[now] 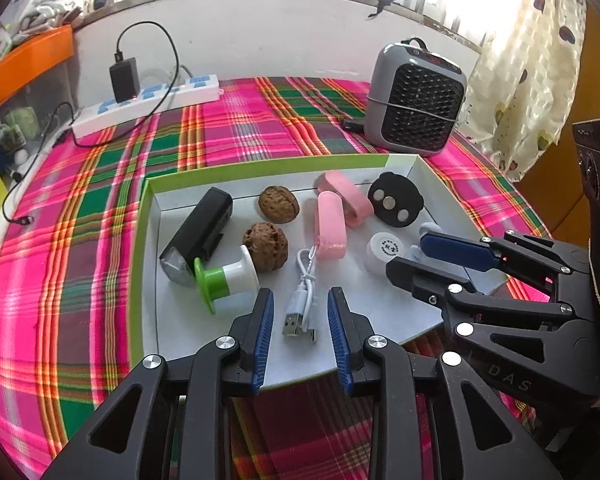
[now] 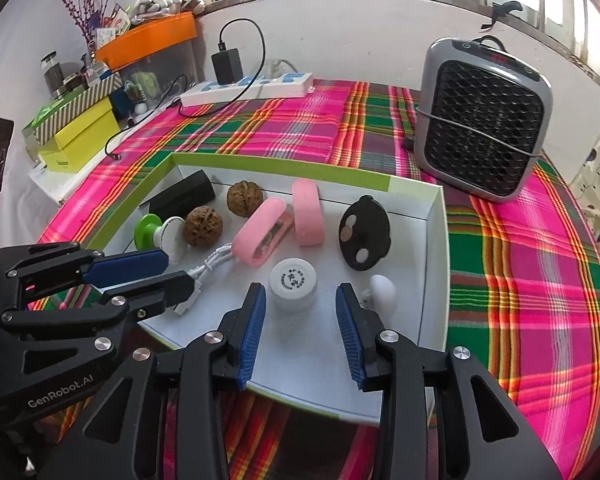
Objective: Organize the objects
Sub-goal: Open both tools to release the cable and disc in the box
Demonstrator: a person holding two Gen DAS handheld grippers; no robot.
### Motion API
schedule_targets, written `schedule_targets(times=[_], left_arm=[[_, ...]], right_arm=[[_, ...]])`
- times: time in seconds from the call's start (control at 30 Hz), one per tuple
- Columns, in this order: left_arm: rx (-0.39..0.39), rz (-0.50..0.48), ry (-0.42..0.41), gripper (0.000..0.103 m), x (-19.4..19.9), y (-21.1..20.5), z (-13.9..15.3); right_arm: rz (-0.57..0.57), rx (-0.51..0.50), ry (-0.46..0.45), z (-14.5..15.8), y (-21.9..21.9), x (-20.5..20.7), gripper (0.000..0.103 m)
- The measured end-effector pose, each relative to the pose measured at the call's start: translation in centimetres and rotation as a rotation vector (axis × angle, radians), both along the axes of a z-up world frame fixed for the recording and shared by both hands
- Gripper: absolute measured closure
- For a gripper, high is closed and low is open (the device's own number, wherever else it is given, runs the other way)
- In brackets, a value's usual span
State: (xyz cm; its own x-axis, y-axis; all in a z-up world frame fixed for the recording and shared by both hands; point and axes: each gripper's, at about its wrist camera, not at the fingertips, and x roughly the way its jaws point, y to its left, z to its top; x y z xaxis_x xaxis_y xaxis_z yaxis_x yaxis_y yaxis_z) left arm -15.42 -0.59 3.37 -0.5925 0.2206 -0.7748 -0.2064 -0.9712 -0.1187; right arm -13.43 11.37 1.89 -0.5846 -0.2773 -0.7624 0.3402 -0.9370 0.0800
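A shallow white box with a green rim [image 1: 260, 166] [image 2: 284, 170] lies on the plaid cloth. Inside are a black bike light [image 1: 202, 228], two walnuts [image 1: 278, 204] [image 1: 266, 245], a green and white spool [image 1: 224, 280], two pink cases [image 1: 331, 226] [image 1: 348, 196], a black disc with metal buttons [image 1: 396, 200], a white round jar [image 2: 294, 284], a small white earbud-like piece [image 2: 382, 290] and a white USB cable [image 1: 302, 312]. My left gripper [image 1: 300, 336] is open over the cable's plugs. My right gripper [image 2: 300, 332] is open just in front of the jar.
A grey fan heater [image 2: 482, 120] stands at the back right. A white power strip with a black charger [image 1: 148, 98] and its cable lie at the back left. Yellow and striped boxes [image 2: 76, 130] and an orange tray [image 2: 148, 38] are off the table's left.
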Motion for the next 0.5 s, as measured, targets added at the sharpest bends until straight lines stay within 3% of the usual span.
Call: schedule_targets(times=[0.5], left_arm=[[0.002, 0.053, 0.049, 0.075, 3.4, -1.3, 1.6]], right_arm=[[-0.049, -0.024, 0.045, 1.8, 0.7, 3.4, 0.065]])
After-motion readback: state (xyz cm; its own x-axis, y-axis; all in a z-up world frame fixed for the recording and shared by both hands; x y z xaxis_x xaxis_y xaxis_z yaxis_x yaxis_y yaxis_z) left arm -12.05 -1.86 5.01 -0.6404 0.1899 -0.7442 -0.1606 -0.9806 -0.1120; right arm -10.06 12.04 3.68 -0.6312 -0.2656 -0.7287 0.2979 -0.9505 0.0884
